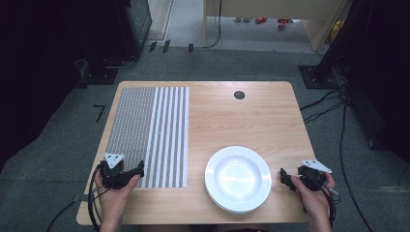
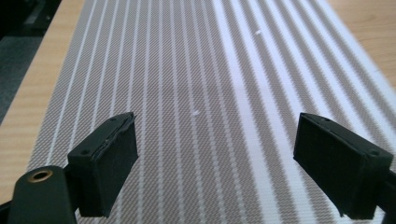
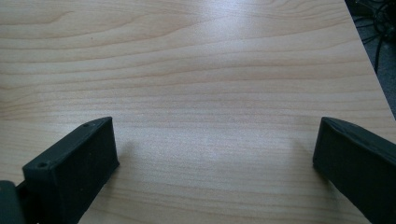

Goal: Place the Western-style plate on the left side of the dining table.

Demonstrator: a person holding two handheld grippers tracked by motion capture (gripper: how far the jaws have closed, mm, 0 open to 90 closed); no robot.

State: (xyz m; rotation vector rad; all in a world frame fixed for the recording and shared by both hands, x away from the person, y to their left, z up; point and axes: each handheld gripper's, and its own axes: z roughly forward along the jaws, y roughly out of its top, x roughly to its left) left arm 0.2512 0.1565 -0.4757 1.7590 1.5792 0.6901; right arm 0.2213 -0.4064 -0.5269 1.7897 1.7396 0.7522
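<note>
High view: plate (image 1: pixel 238 178) between both hand-held grippers.

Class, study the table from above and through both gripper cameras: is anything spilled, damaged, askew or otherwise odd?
Nothing stands out. The striped placemat lies flat and square to the table, and the white plates sit stacked near the front edge, clean and empty. The left gripper and the right gripper are open and hold nothing.
</note>
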